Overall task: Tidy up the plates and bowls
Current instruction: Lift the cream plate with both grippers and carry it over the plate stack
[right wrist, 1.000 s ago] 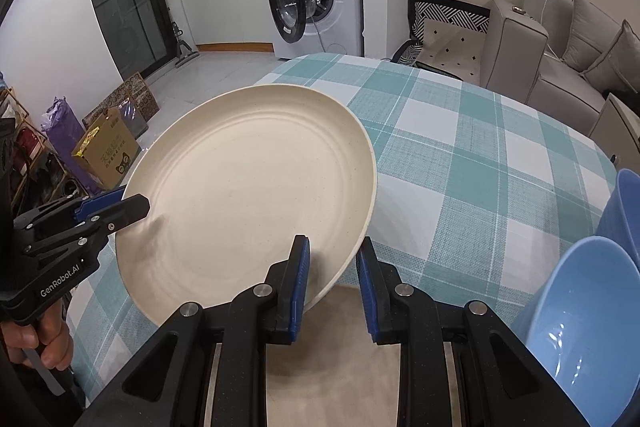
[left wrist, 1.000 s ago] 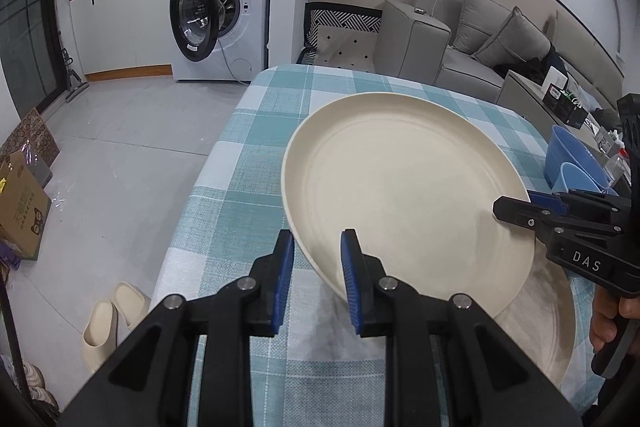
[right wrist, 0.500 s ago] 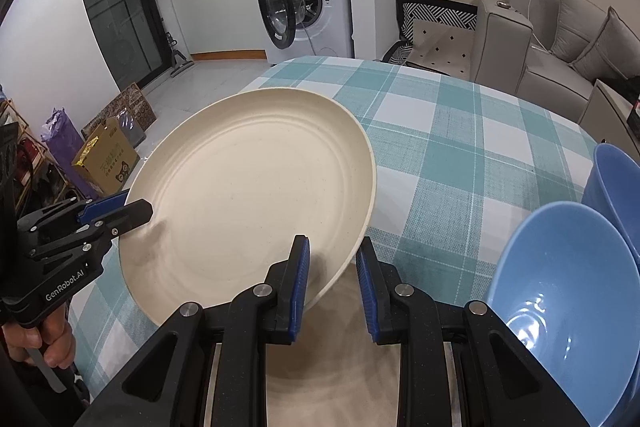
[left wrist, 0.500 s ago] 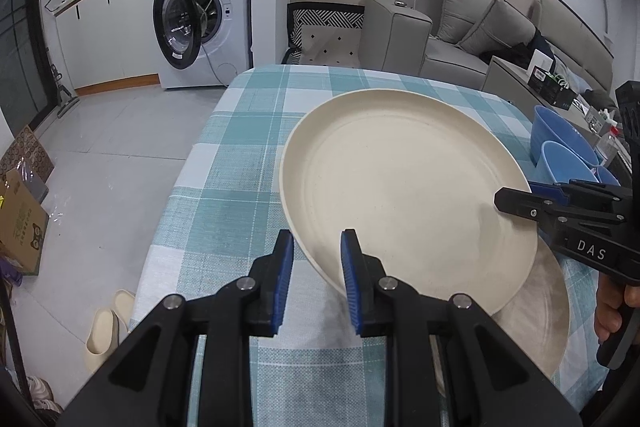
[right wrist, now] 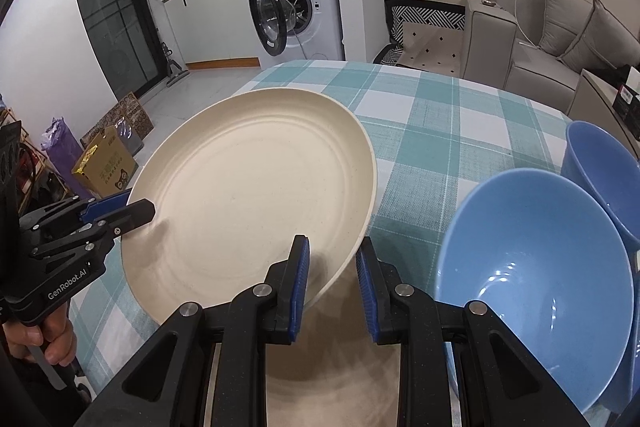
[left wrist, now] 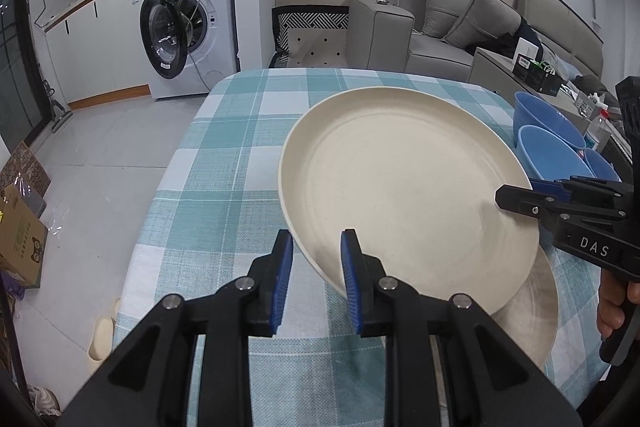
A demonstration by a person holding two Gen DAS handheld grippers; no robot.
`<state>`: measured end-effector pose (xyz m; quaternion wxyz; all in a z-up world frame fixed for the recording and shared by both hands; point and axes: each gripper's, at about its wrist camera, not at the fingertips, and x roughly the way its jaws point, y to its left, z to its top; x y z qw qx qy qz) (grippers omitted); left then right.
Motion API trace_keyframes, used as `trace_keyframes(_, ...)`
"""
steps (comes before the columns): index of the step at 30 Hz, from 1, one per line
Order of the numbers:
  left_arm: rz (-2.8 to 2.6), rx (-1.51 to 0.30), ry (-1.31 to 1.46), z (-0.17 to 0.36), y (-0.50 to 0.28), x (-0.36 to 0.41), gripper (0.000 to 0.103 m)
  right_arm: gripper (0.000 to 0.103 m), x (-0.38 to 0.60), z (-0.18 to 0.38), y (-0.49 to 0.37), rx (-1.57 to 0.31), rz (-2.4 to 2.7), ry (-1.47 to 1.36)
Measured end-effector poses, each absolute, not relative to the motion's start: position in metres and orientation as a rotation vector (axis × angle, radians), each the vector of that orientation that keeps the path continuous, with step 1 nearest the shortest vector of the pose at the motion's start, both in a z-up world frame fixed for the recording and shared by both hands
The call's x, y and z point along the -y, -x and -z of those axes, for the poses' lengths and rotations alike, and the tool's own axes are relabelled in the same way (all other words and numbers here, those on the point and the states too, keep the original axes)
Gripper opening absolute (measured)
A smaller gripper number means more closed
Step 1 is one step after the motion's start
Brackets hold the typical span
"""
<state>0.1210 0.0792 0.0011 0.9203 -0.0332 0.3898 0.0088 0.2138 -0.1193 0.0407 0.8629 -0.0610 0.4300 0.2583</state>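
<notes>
A large cream plate (left wrist: 404, 195) is held level above the checked table, its rim between the jaws of both grippers. My left gripper (left wrist: 316, 267) is shut on its near-left rim. My right gripper (right wrist: 332, 271) is shut on the opposite rim; it also shows in the left wrist view (left wrist: 516, 195). The plate also shows in the right wrist view (right wrist: 256, 203). A second cream plate (left wrist: 536, 303) lies on the table just under it. Blue bowls (right wrist: 536, 275) stand to the right of the plates; they also show in the left wrist view (left wrist: 548, 147).
The table with the teal checked cloth (left wrist: 240, 155) drops off to tiled floor on the left. A washing machine (left wrist: 188, 27) with its door open and a grey sofa (left wrist: 448, 27) stand beyond the table. A cardboard box (right wrist: 104, 163) sits on the floor.
Both grippers have carried the plate toward the near side of the table, over the second plate. The blue bowls have come closer into view.
</notes>
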Motion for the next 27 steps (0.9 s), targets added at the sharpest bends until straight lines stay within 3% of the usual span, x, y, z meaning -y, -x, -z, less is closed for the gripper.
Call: trace_keyframes(27,0.01,-0.823,0.001,0.007,-0.092,-0.045,0.023,0.025,0.154,-0.044,-0.165,-0.854,-0.531,0.111)
